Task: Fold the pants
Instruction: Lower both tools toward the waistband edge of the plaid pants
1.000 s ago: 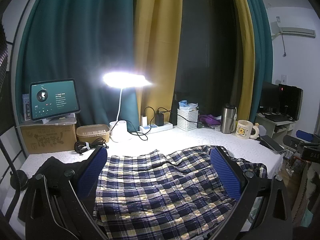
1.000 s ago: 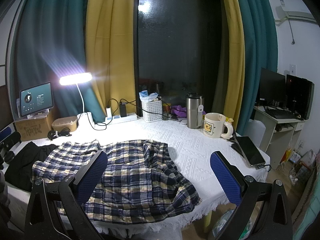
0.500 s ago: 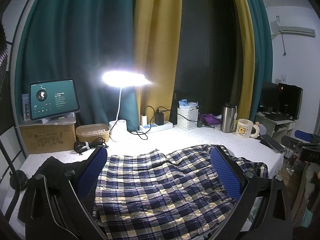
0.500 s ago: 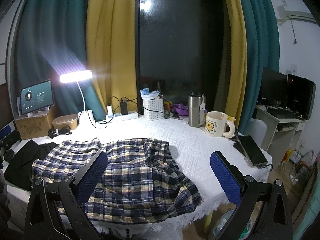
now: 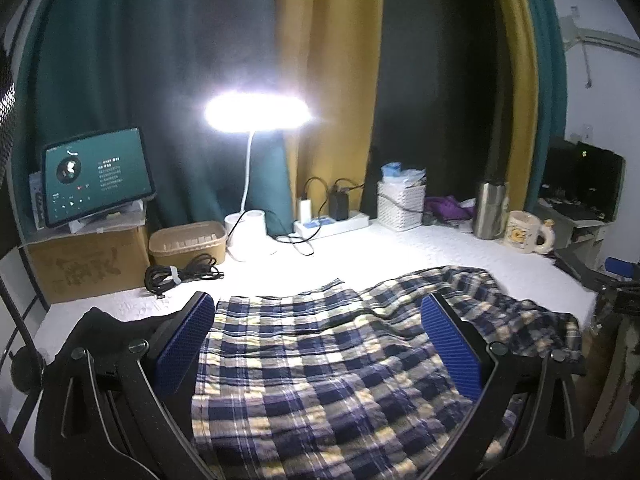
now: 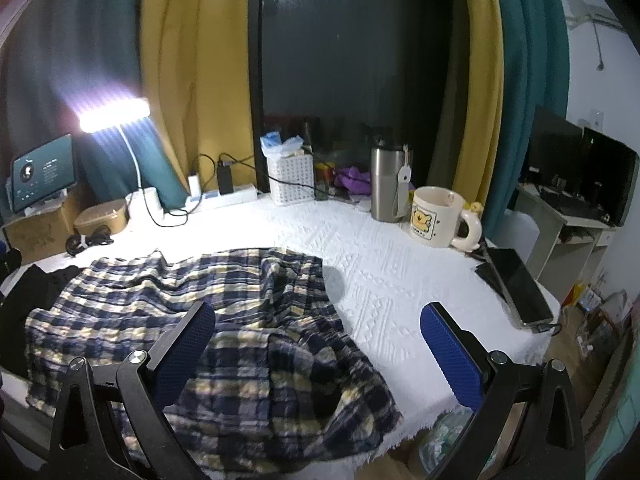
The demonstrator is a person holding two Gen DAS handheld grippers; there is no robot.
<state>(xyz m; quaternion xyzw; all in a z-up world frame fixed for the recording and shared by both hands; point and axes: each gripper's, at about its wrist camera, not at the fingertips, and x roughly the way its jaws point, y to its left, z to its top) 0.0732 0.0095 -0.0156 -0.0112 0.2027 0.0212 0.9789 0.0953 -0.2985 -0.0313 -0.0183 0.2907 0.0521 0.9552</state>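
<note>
The blue, white and yellow plaid pants [image 5: 328, 364] lie spread and rumpled on the white tablecloth [image 5: 360, 256]. My left gripper [image 5: 318, 344] is open above their near part, holding nothing. In the right wrist view the pants [image 6: 224, 320] lie left of centre, one rumpled end near the table's front edge. My right gripper [image 6: 318, 344] is open and empty above the pants' right edge and bare cloth [image 6: 400, 280].
A black garment [image 5: 104, 328] lies left of the pants. Along the back stand a lit desk lamp [image 5: 256, 114], tablet [image 5: 98, 176] on a cardboard box, brown container [image 5: 186, 242], cable coil [image 5: 180, 276], power strip [image 5: 332, 224], white basket [image 6: 290, 180], steel tumbler [image 6: 386, 184], mug [image 6: 438, 216]. A phone [image 6: 520, 288] lies at the right edge.
Both grippers have moved forward and lower toward the table, so the pants and objects look nearer. Both stay open; the pants have not moved.
</note>
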